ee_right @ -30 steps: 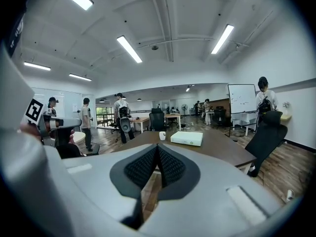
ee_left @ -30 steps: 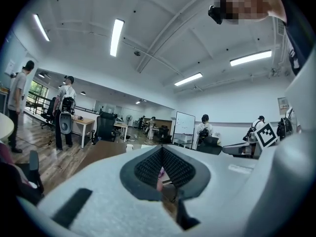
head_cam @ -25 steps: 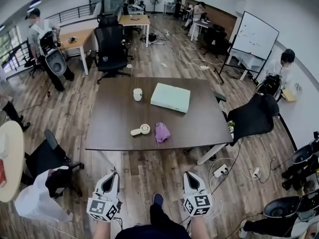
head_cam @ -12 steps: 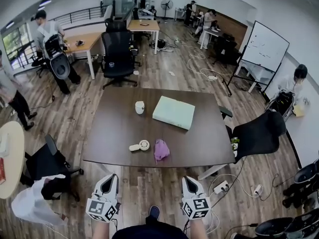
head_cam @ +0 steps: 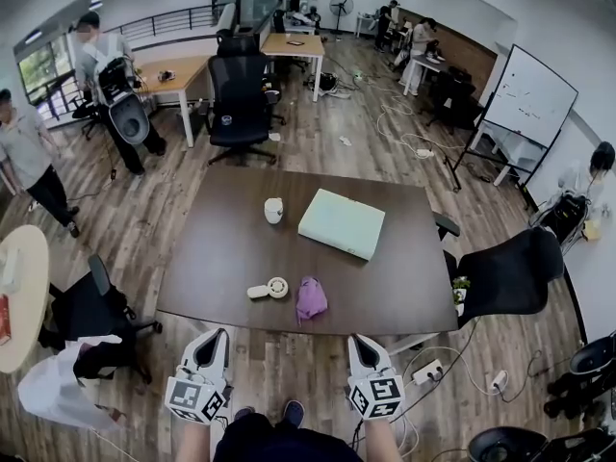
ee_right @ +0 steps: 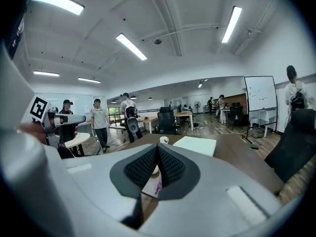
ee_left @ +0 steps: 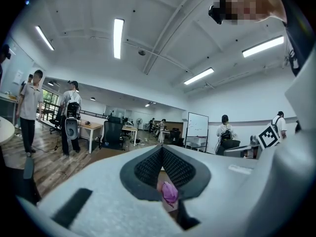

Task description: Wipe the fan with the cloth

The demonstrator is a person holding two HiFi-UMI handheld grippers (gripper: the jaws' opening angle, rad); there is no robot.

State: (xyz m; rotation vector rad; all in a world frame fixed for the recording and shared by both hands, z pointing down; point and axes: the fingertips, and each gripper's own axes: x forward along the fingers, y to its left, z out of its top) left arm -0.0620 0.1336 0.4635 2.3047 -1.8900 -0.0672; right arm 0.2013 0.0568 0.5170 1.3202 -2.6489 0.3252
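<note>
Left gripper point(head_cam: 216, 340), right gripper point(head_cam: 359, 343): both were closed and empty, held short of the table's point(head_cam: 212, 268) near edge. Cloth point(head_cam: 310, 297), purple, crumpled: lay by that edge, just beside the small white fan point(head_cam: 273, 288). Step judged: approach, nothing yet grasped. Next move called for reaching in and opening jaws around the cloth.

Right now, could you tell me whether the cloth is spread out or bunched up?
Bunched up: the cloth lies as a crumpled heap on the table, beside the fan.
</note>
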